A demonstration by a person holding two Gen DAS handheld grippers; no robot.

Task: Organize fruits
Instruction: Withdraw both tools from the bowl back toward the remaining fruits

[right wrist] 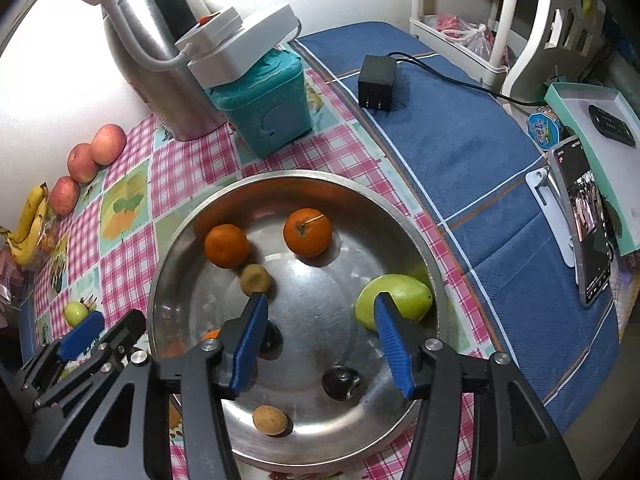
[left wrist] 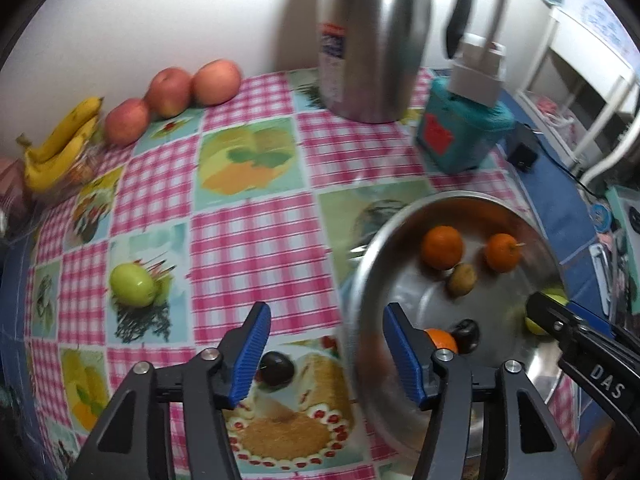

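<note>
A steel bowl [right wrist: 400, 204] holds two oranges [right wrist: 307, 232], a kiwi [right wrist: 256, 279], a green mango [right wrist: 394, 300], a dark plum [right wrist: 341, 383], a brown fruit [right wrist: 270, 420] and more fruit partly hidden. My right gripper [right wrist: 320, 320] is open and empty above the bowl. My left gripper [left wrist: 326, 340] is open and empty over the tablecloth at the bowl's left rim [left wrist: 360, 280]. A dark plum [left wrist: 276, 368] lies on the cloth by its left finger. A green apple [left wrist: 132, 284] sits on the cloth to the left. Three red apples [left wrist: 168, 92] and bananas [left wrist: 60, 144] lie by the wall.
A steel thermos jug [left wrist: 372, 40] and a teal box [left wrist: 460, 132] with a white device on top stand behind the bowl. On the blue cloth to the right are a black power adapter [right wrist: 376, 84] with cable, a phone on a stand [right wrist: 584, 220] and a tray.
</note>
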